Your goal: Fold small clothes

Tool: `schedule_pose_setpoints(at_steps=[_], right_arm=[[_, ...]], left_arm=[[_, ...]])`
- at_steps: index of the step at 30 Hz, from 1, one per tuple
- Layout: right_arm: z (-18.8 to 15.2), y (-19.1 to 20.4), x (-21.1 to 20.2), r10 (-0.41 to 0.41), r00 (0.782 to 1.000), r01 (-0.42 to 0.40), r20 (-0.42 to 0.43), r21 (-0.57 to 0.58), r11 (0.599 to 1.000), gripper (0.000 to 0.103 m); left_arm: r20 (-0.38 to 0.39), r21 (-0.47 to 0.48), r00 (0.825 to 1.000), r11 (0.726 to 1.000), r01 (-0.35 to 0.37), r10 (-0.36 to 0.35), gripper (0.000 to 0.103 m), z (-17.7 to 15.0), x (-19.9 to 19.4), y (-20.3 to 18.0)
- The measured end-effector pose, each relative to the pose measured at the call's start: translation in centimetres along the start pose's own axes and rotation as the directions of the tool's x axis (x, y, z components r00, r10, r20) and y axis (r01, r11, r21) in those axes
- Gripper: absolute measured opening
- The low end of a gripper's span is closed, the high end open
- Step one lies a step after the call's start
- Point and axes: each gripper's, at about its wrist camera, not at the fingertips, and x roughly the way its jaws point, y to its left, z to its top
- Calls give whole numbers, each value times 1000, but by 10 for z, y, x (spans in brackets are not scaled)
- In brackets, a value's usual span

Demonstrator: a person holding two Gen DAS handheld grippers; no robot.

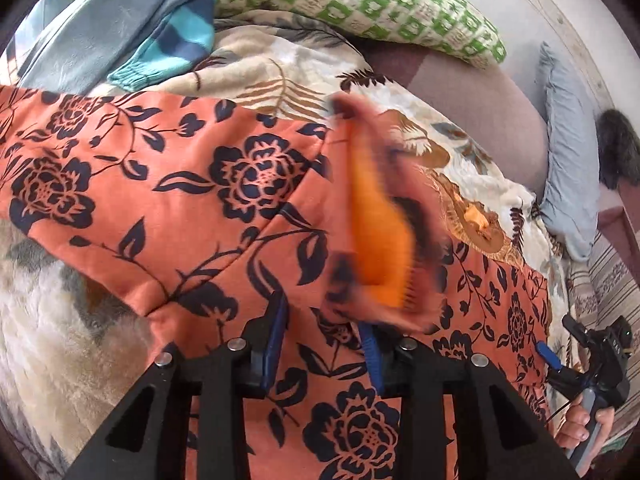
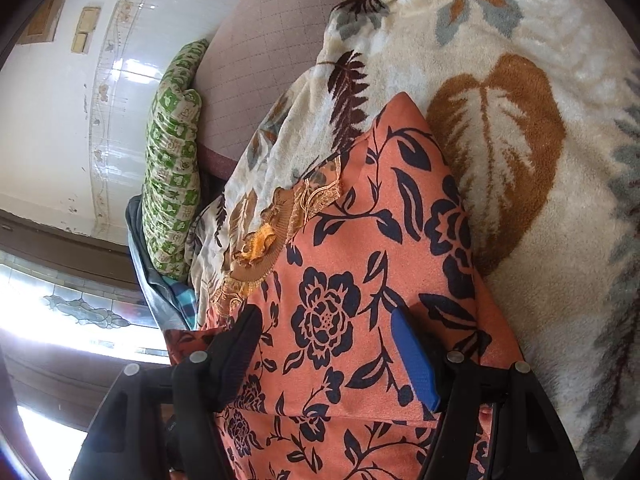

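Jaws of the left gripper (image 1: 326, 334) stood partly apart, a blurred fold of the orange floral garment (image 1: 172, 184) between them, grip uncertain. Right gripper (image 2: 332, 344) gaped wide over the garment spread on the leaf-print blanket (image 2: 500, 92).

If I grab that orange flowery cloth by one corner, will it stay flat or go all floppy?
Probably floppy. The orange flowery cloth drapes in soft folds over the fluffy blanket, and one flap hangs loosely in front of the left gripper. It looks thin, so likely light. It should not slide much, since the blanket looks fuzzy.
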Motion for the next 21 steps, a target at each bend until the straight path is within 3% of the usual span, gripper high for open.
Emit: schedule_pose_setpoints(at_steps=[3,5,8,12,15,18,21], right_arm=[[-4,5,9,-8,1000,7,-17,-12,1000,70],[-6,10,15,-32,999,31,-22,-35,999,70],[-7,15,21,-51,998,49,-27,-60,997,70],[-12,29,20,-34,999,33,-6,-120,992,70],[-24,54,25,-46,999,44,-4,-242,969,70],[-41,72,40,-109,994,92,-27,-354,931,70],[-59,75,59,-201,978,158,-54,-433,888,70]], left_arm=[[68,-11,992,995,-103,103,38,6,-16,13],[98,-26,986,991,-135,137,38,9,-25,21],[145,-46,966,977,-208,212,39,15,-38,38],[161,-174,948,953,-246,274,44,24,-48,75],[142,-231,950,943,-242,278,45,20,-47,87],[162,-158,948,956,-249,274,45,18,-41,64],[201,-12,940,961,-278,275,45,13,-35,22]])
